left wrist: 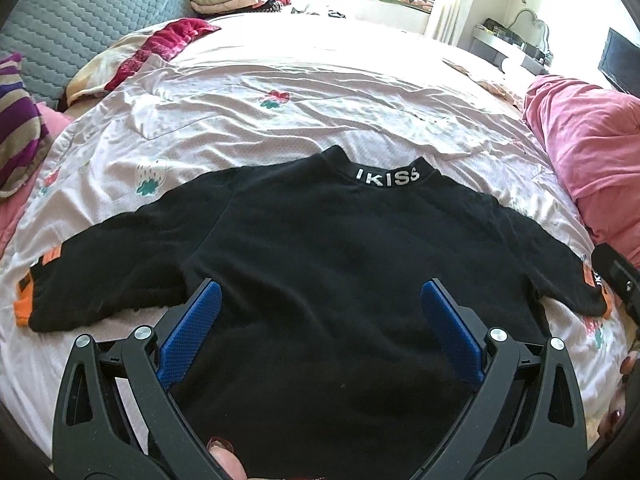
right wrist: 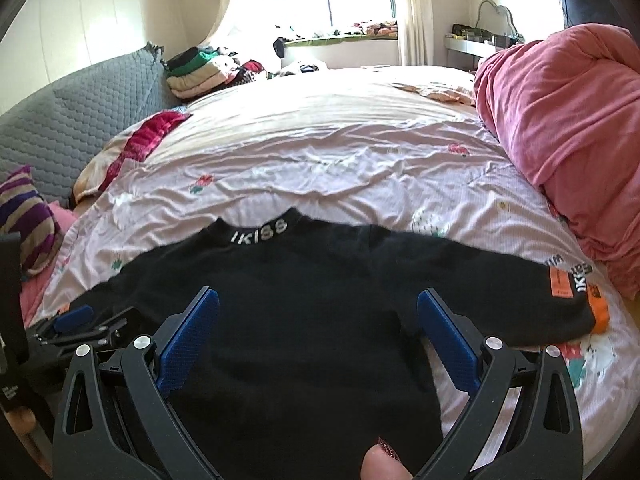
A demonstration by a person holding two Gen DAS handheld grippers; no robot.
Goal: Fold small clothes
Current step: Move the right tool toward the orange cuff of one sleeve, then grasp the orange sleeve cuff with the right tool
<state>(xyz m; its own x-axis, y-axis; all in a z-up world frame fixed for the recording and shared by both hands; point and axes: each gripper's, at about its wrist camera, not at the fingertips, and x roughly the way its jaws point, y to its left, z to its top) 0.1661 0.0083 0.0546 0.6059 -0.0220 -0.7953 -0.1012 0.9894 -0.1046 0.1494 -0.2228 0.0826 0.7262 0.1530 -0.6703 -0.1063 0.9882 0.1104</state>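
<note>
Both hand-held grippers, our left hand-held gripper and right hand-held gripper, hover with fingers apart over the black shirt lying flat on the bed, so we judge folding starts with pinching a sleeve.

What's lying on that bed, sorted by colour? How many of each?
Black: 1, the black top spread flat on the sheet
Pink: 1, the bunched pink blanket
Red: 1, the crumpled red cloth
Purple-striped: 1, the striped cushion at the edge
Total: 4, not counting the folded pile beyond the bed, too far to tally.
</note>
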